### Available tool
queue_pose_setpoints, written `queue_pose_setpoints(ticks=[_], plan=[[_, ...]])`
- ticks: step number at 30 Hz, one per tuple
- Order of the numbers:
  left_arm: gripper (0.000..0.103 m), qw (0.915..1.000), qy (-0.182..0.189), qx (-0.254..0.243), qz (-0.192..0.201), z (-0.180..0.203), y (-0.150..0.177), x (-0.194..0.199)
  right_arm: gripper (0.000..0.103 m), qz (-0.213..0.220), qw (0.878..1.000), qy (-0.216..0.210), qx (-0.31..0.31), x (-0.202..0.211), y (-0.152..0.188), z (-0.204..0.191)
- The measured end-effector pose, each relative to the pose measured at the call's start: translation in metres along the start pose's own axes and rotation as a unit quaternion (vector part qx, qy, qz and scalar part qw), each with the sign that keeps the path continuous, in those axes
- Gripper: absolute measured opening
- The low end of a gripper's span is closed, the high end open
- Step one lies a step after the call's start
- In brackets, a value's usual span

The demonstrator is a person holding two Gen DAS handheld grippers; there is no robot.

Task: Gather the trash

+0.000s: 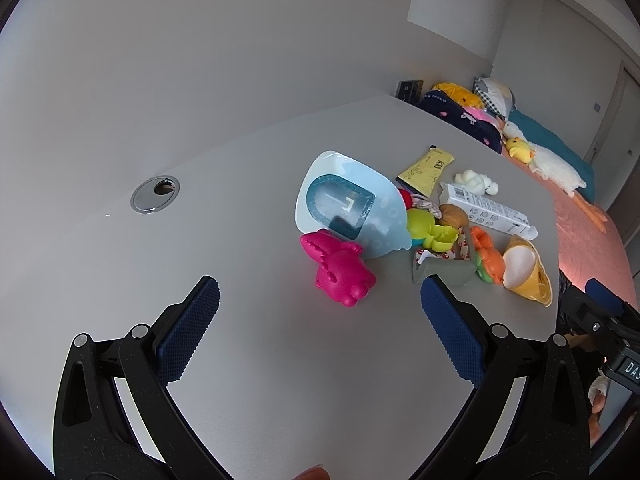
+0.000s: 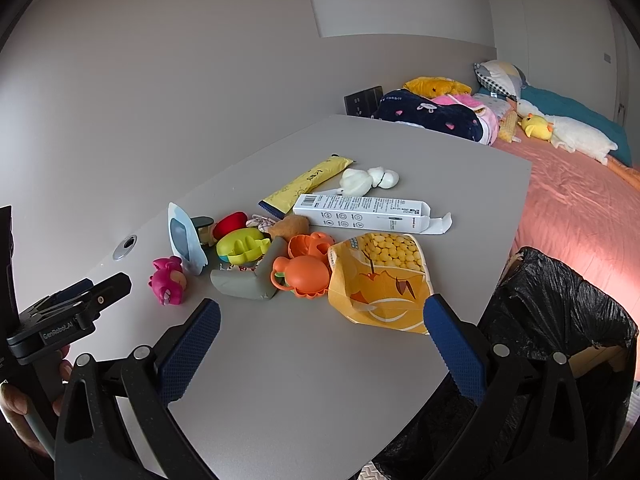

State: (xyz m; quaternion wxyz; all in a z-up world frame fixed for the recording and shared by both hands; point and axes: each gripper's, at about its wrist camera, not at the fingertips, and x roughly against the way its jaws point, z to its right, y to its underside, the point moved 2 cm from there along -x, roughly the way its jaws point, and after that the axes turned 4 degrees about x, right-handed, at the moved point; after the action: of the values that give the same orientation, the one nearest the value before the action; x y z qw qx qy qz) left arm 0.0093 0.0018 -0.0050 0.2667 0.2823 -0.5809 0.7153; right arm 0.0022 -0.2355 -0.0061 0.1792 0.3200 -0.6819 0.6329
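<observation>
Fingers (image 2: 192, 344) apart, one snack bag (image 2: 380, 280)

Matt grey worktop (image 2: 304, 360); glossy yellow foil snack bag (image 2: 380, 280); crinkled shiny black plastic bin liner (image 2: 560, 304); white cardboard box (image 2: 360, 210); smooth pink plastic toy (image 1: 340, 266); ribbed blue fingers (image 2: 188, 352).

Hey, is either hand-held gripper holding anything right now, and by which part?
Nothing is held. The left hand-held gripper and right hand-held gripper are both open above the table.
</observation>
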Motion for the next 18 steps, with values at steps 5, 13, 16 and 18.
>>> queue_pose_setpoints(ticks=[5,13,16,18], plan=[[0.097,1.0000,0.003,0.005,-0.002,-0.001,0.001,0.000,0.101,-0.001,1.000,0.000,-0.001,0.000,0.001,0.001],[0.097,0.9997,-0.018,-0.012,0.006,0.001,0.001,-0.002,0.101,-0.002,1.000,0.003,0.002,-0.002,0.003,0.004],[0.097,0.9996,-0.022,-0.016,0.005,0.002,0.002,-0.006,0.101,-0.008,1.000,0.009,0.007,-0.007,0.004,0.006],[0.097,0.9997,-0.020,-0.010,-0.004,-0.002,0.001,-0.012,0.101,-0.004,1.000,0.011,0.009,-0.011,0.003,0.008]])
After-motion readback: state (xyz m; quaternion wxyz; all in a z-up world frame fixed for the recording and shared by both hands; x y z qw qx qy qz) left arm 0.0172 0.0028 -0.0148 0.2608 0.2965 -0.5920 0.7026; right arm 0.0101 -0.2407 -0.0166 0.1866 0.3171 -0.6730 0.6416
